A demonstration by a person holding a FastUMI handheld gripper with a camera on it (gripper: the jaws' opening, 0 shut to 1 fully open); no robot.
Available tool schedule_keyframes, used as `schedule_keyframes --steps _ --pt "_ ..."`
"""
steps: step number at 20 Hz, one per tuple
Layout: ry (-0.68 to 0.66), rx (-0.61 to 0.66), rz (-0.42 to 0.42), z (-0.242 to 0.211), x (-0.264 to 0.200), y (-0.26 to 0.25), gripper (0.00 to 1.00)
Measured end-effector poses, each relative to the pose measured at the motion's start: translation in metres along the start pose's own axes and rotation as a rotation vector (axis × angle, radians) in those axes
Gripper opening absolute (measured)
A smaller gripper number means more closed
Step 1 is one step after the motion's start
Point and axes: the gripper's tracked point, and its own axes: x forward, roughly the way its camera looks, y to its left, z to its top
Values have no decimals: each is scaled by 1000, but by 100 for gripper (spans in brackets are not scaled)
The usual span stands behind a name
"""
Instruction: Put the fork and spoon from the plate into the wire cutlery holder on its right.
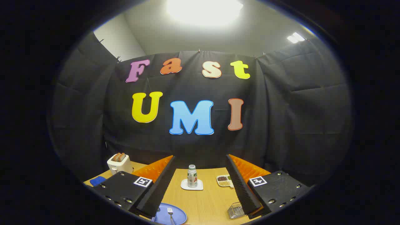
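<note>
My claw [200,187] gapes wide, empty — approach step; next I dip to the silver metal fork [170,215] on the round blue plate [178,215].

Ahead of me black cloth [281,118] drapes the booth's back and sides, clipped along its top edge. Above it rise a pale wall [118,40] and ceiling, with a glaring ceiling light [204,11]. Below lies a light wooden table [209,200].

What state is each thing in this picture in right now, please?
Tool: open, empty, above the table.
Silver fork: lying on the blue round plate.
Wire cutlery holder: upright, looks empty.
Small bottle: upright, capped, on a white coaster.
White toaster: toast sticking up.
</note>
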Motion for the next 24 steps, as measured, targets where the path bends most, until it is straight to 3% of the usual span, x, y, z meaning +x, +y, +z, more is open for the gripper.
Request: schedule_keyframes --steps 14,21,24 --pt "39 -43 23 -11 -1 9 97" --pt "130 -53 41 -38 6 16 97" --pt "212 -50 87 -64 9 31 97"
